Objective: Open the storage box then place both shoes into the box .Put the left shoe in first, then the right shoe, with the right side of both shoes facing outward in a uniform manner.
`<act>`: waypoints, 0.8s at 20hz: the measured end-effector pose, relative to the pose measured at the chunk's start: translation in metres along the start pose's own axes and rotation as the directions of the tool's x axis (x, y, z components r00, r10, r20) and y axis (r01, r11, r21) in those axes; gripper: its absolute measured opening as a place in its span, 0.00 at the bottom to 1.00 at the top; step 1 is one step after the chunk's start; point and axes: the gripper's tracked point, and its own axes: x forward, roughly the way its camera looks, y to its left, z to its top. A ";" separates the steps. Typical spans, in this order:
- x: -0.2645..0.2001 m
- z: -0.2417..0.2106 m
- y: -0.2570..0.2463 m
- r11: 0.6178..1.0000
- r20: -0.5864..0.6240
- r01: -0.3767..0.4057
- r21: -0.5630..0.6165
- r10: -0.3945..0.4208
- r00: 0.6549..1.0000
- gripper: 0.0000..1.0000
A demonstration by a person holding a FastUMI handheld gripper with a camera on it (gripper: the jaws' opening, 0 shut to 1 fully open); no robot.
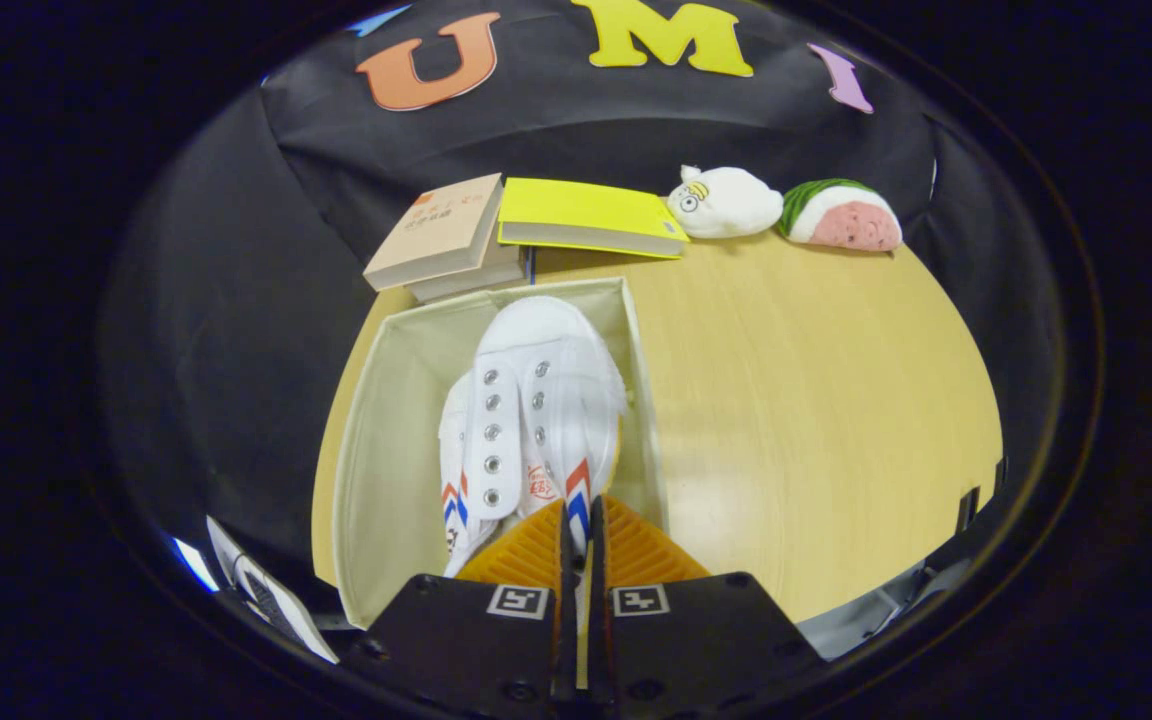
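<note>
Tongs point(577, 520) nearly closed, only a thin gap btw the two fingers, pinched on the heel edge of the upper white shoe point(536, 400); both fingers appear to press on it. That shoe has metal eyelets, no laces visible, red/blue chevron stripes near the heel, toe pointing away from the tongs. It sits inside the open storage box point(386, 450), pale fabric walls, lid not seen. A 2nd white shoe point(454, 470) lies under/beside it on the left, same stripes, mostly covered by the upper one; which is left vs right shoe, cannot tell. Box stands on the light wood desk point(816, 400), toward its left side, w/ its right wall just beside the upper shoe. Beyond the box's far wall: a tan book point(436, 232) stacked on another, touching or almost touching the box corner; next to it a yellow book point(586, 215). Further right along the desk's back edge, a white plush toy point(726, 202) & a green/pink watermelon-slice plush point(841, 215), near each other, well apart from the box. Right half of desk bare. Black cloth wall behind.
</note>
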 end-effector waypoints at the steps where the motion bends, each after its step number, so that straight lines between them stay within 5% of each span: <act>1: 0.002 -0.001 -0.001 1.000 0.002 0.007 -0.003 -0.007 1.000 0.14; 6: -0.006 0.010 0.009 0.998 0.071 -0.003 -0.059 0.007 0.997 0.32; 13: -0.056 0.030 -0.005 0.995 0.258 0.025 -0.093 0.000 0.966 0.81; 16: -0.085 0.036 -0.018 0.994 0.348 0.045 -0.100 -0.007 0.938 0.81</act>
